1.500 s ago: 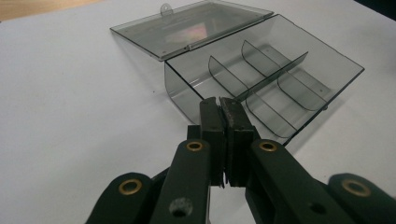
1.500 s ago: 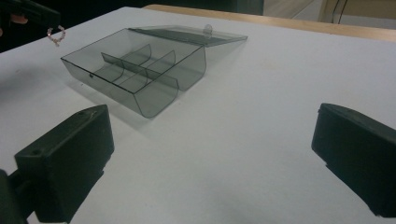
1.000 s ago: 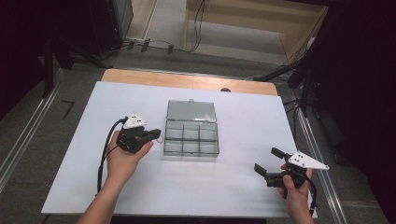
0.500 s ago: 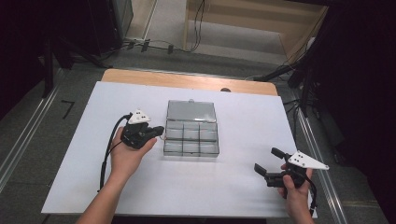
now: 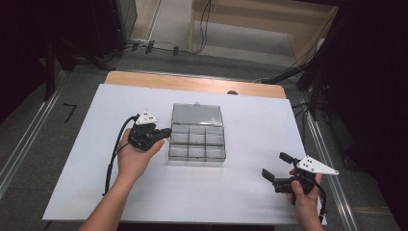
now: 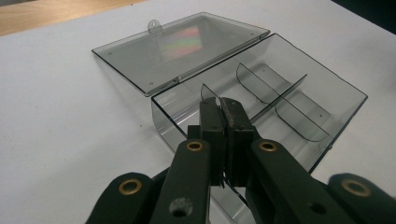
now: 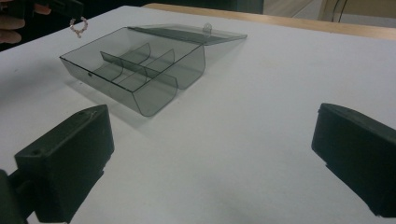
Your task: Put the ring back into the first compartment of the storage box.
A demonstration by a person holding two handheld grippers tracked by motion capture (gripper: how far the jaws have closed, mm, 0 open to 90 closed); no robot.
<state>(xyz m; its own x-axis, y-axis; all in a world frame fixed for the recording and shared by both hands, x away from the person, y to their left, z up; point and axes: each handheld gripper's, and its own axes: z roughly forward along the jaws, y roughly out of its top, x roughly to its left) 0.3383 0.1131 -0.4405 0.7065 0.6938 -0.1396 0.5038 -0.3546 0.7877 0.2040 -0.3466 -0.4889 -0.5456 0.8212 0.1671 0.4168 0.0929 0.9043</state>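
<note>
A clear smoky plastic box (image 5: 197, 144) with several compartments lies at the table's middle, its lid (image 5: 197, 115) folded flat behind it. My left gripper (image 5: 166, 131) hovers at the box's left end, shut on a small pinkish beaded ring (image 7: 78, 26) that dangles under its tips. In the left gripper view the jaws (image 6: 223, 103) are pressed together over the box's (image 6: 289, 107) end compartment, beside the open lid (image 6: 182, 46). My right gripper (image 5: 275, 165) rests near the table's front right, open and empty (image 7: 210, 154), facing the box (image 7: 135, 70).
A white sheet (image 5: 86, 159) covers the table, with a wooden strip (image 5: 192, 84) along the far edge. Cables and dark equipment lie on the floor beyond. The box compartments look empty.
My left gripper has edged slightly toward the box's left end. The right gripper has stayed put.
</note>
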